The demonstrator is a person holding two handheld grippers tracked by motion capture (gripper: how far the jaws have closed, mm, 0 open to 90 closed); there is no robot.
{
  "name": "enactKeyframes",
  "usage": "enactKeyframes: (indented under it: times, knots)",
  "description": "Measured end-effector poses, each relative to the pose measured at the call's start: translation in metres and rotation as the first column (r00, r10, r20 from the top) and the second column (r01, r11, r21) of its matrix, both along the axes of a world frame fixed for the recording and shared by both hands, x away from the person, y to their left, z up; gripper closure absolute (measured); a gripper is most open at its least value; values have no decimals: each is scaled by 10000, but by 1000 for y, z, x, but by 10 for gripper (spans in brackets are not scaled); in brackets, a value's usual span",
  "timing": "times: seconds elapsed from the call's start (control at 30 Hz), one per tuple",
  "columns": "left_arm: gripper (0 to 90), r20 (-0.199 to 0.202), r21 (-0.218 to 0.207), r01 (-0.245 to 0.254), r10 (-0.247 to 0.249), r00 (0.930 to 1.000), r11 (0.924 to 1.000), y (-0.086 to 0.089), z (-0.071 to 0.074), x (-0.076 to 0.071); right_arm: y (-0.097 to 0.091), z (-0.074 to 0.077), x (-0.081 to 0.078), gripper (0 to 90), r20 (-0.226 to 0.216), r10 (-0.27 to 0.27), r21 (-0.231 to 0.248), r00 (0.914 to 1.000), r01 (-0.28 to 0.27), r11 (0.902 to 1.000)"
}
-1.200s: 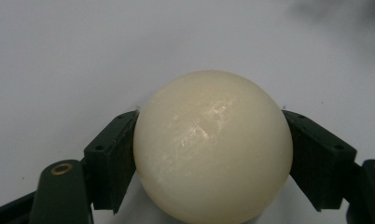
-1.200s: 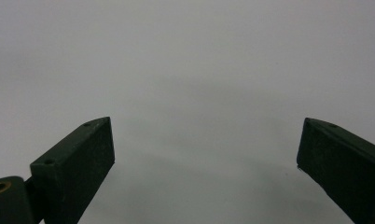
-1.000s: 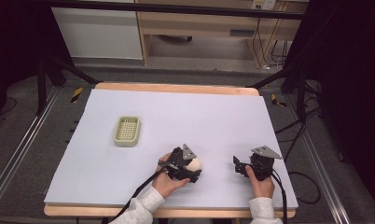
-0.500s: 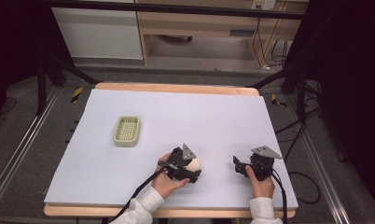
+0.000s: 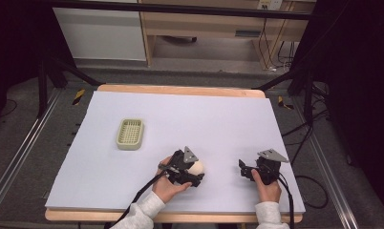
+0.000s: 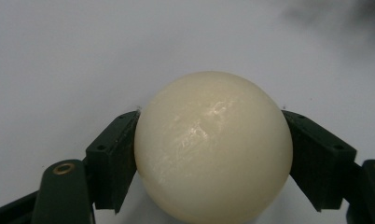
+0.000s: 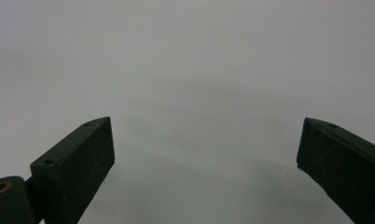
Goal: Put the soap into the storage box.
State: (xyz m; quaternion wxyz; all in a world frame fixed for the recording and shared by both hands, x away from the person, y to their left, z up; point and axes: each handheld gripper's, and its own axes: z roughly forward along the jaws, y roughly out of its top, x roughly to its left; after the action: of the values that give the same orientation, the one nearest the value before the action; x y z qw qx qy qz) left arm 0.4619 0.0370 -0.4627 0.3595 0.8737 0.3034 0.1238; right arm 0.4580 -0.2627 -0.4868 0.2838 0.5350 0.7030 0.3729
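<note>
A cream-coloured ball (image 6: 212, 148) sits between the two black jaws of my left gripper (image 6: 212, 158), and both pads press on its sides. In the high view the left gripper (image 5: 194, 171) lies low over the white table sheet near the front edge, with the ball (image 5: 197, 167) at its tip. My right gripper (image 5: 243, 170) rests to the right of it, also near the front edge. Its jaws stand wide apart in the right gripper view (image 7: 204, 154), with nothing but bare sheet between them.
A pale green slatted tray (image 5: 130, 134) lies on the sheet (image 5: 190, 119) to the left, farther from me than both grippers. Cables trail from both grippers toward the front edge. Black frame legs and a cabinet stand beyond the table.
</note>
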Motion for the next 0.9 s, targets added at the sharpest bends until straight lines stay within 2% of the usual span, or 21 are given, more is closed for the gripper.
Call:
enactKeyframes:
  times: [0.7,0.9]
  knots:
    - [237,282,-68,-350,352,9990,9994,32,22,-1,0,0,0,45,4,-19,-43,10000,19,10000]
    - [237,364,-127,-580,584,9976,9982,47,29,-1,0,0,0,45,14,-23,-48,10000,23,10000]
